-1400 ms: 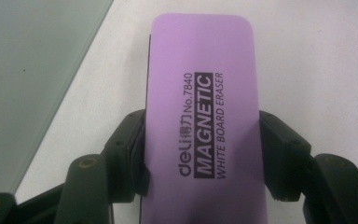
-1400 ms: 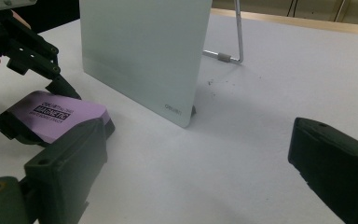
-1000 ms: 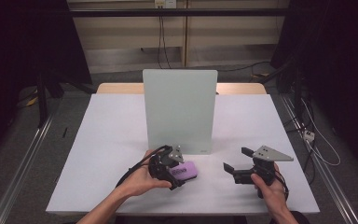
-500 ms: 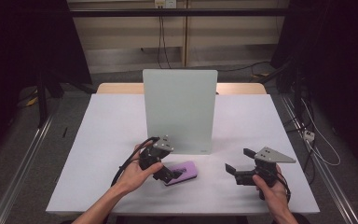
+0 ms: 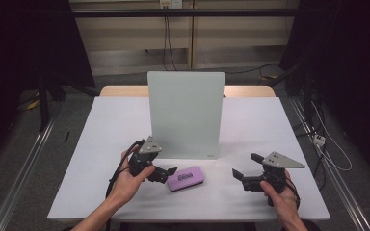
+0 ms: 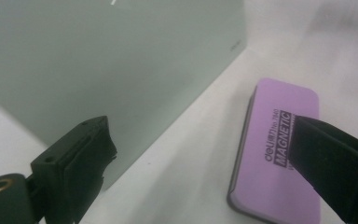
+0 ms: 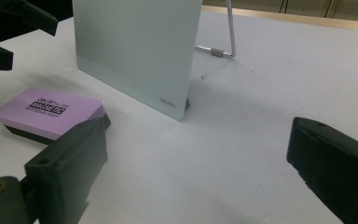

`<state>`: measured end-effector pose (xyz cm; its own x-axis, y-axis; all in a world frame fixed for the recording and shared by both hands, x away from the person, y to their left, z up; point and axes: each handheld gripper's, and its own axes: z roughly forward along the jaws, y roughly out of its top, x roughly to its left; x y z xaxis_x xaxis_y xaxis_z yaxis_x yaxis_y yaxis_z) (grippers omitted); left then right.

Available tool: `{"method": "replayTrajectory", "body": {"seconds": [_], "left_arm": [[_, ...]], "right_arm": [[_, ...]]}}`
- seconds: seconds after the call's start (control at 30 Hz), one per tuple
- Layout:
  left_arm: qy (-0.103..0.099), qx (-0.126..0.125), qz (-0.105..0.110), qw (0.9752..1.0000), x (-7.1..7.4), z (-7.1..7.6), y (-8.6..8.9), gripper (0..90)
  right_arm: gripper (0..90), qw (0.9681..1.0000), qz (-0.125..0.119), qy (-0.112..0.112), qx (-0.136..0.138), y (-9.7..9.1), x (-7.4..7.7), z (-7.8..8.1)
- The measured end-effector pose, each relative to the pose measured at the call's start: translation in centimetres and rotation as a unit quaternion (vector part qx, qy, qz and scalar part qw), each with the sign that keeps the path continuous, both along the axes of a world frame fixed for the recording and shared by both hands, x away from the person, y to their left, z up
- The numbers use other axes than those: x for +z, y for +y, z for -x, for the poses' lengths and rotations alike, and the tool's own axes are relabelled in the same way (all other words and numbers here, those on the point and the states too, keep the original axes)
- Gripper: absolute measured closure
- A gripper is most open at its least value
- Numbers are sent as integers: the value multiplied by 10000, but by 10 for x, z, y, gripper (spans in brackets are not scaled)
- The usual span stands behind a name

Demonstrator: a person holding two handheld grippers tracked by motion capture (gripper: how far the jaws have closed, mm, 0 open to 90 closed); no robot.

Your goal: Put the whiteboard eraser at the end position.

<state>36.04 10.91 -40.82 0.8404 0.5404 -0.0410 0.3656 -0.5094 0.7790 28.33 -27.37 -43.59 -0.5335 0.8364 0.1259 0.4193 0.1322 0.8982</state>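
Observation:
A purple magnetic eraser (image 5: 190,178) lies flat on the white table (image 5: 115,125), in front of an upright pale glass board (image 5: 185,115). My left gripper (image 5: 167,174) sits just left of the eraser, its jaws open after having just been opening, with nothing between them. In the left gripper view the eraser (image 6: 279,154) lies partly behind the right jaw of the left gripper (image 6: 196,135), and the board (image 6: 98,56) stands to the left. My right gripper (image 5: 244,165) is open and empty at the right, aimed toward the board (image 7: 135,46) and the eraser (image 7: 51,109).
A wire stand (image 7: 228,37) props the board from behind. The left gripper's jaws (image 7: 14,28) appear at the top left of the right gripper view. Dark floor and rails surround the table, with cables along the far wall.
The left gripper let go of the eraser and drew back to the left, a little higher. The eraser now lies free on the table. The right gripper has not moved.

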Motion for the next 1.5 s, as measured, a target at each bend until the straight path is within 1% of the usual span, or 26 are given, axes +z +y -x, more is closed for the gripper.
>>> {"method": "replayTrajectory", "body": {"seconds": [0.03, 0.1, 0.17, 0.23, 0.27, 0.33, 0.37, 0.47, 0.5, 0.57, 0.6, 0.67, 0.77, 0.83, 0.9, 0.93, 1.0, 1.07, 1.1, 1.13, 1.17, 1.2, 1.23, 1.27, 1.43, 1.5], "left_arm": [[-27, 42, 73, 10000, 0, 1, 3, 65], [-42, 34, 73, 10000, 2, 3, 8, 78], [-69, 122, 154, 9998, 3, 5, 14, 72], [-138, 225, 177, 9995, 4, 8, 20, 69], [-202, 282, 183, 9992, 5, 10, 23, 66], [-263, 391, 219, 9986, 7, 11, 29, 65], [-299, 496, 216, 9981, 9, 13, 32, 65], [-386, 596, 327, 9969, 12, 15, 39, 65], [-419, 631, 305, 9967, 13, 15, 42, 65], [-463, 666, 362, 9960, 13, 17, 45, 65], [-493, 728, 352, 9955, 12, 19, 46, 65], [-465, 698, 349, 9959, 9, 20, 48, 64], [-408, 739, 377, 9957, 3, 22, 51, 63], [-413, 762, 333, 9957, 3, 24, 53, 63], [-424, 793, 335, 9954, 3, 26, 56, 63], [-435, 816, 290, 9953, 3, 27, 58, 63], [-400, 934, 348, 9942, 1, 29, 63, 62], [-408, 1042, 389, 9930, -4, 32, 67, 62], [-448, 1101, 369, 9922, -6, 33, 69, 62], [-454, 1156, 414, 9914, -8, 33, 70, 59], [-468, 1165, 387, 9913, -11, 33, 72, 58], [-420, 1201, 438, 9909, -13, 33, 73, 57], [-355, 1187, 457, 9912, -15, 33, 75, 57], [-320, 1188, 520, 9910, -16, 33, 76, 57], [-332, 1268, 618, 9894, -17, 36, 81, 52], [-383, 1273, 597, 9893, -16, 36, 80, 52]], "right_arm": [[49, 10000, 6, -1, -1, 0, 0, 0], [48, 10000, 11, 7, -8, -1, 0, 1], [47, 10000, -20, 10, -35, 0, 0, 1], [47, 10000, -24, 18, -56, 0, 0, 2], [47, 10000, -16, 20, -56, 0, 0, 2], [46, 10000, -14, 30, -66, -1, 0, 3], [45, 10000, -18, 32, -81, -1, 0, 4], [45, 9999, -27, 37, -118, -2, 0, 5], [45, 9999, -26, 28, -113, -2, 0, 6], [45, 9999, -5, 18, -131, -2, 0, 6], [45, 9999, -12, 37, -153, -3, 0, 7], [45, 9999, -1, 28, -157, -3, 0, 8], [45, 9999, 8, 20, -164, -3, -1, 8], [44, 9999, 3, 40, -165, -3, -1, 9], [45, 9998, -3, 41, -173, -4, -1, 10], [44, 9998, 1, 28, -182, -4, -1, 10], [44, 9998, -1, 46, -201, -5, -1, 10], [44, 9998, 1, 54, -207, -5, -1, 11], [44, 9998, 3, 54, -207, -4, -1, 11], [44, 9998, 10, 56, -207, -4, -1, 11], [44, 9998, 17, 57, -205, -4, -1, 11], [44, 9998, 14, 57, -204, -4, -1, 10], [44, 9998, 14, 62, -212, -4, -1, 10], [45, 9998, 28, 63, -201, -3, -1, 10], [44, 9998, 32, 57, -191, -4, -1, 12], [45, 9997, 25, 85, -217, -5, -1, 11]]}}
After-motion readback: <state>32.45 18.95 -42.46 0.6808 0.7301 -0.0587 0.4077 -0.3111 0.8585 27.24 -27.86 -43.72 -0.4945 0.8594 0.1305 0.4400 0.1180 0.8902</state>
